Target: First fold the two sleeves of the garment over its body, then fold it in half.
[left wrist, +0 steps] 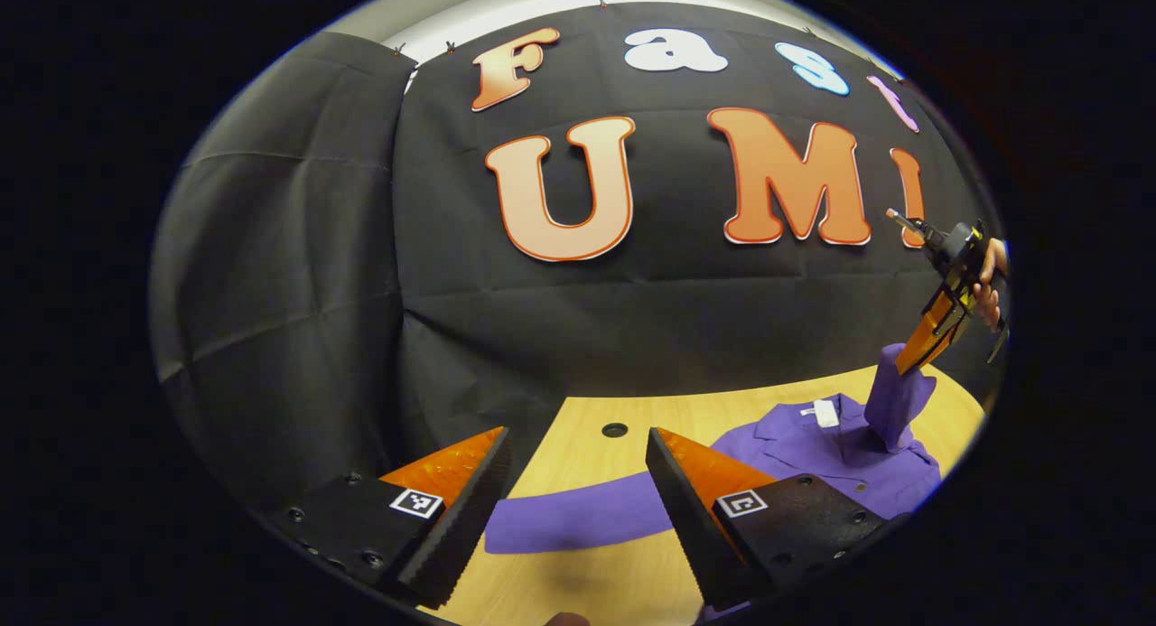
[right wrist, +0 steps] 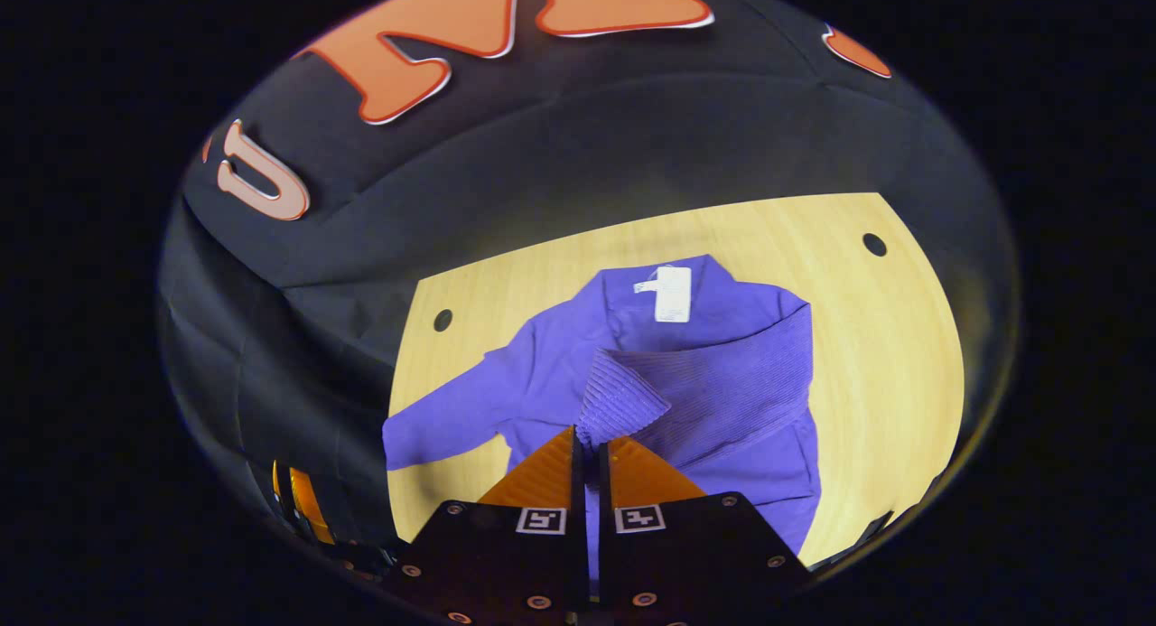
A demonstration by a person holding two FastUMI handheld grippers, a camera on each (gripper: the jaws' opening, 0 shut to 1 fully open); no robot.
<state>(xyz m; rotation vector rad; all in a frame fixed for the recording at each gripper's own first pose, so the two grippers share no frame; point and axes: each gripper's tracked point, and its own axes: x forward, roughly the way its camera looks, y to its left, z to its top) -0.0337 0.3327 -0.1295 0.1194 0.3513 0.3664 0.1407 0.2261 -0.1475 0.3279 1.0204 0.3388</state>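
Note:
A purple long-sleeved garment (right wrist: 722, 445) lies flat on the wooden table (right wrist: 885, 355), its white neck label (right wrist: 672, 294) toward the far side. My right gripper (right wrist: 587, 438) is shut on the ribbed cuff of one sleeve (right wrist: 704, 373), which is drawn across the body. From the left gripper view that gripper (left wrist: 905, 366) holds the sleeve (left wrist: 894, 400) lifted above the garment (left wrist: 813, 450). The other sleeve (left wrist: 578, 518) lies stretched out on the table under my left gripper (left wrist: 578, 433), which is open and holds nothing. That sleeve (right wrist: 433, 432) points left in the right gripper view.
The table (left wrist: 587, 418) has a round hole (left wrist: 614, 430) near its back edge and two holes (right wrist: 442, 320) (right wrist: 873, 244) seen from the right gripper view. Black cloth walls stand close behind and to the left. A hand (left wrist: 989, 283) holds the right gripper.

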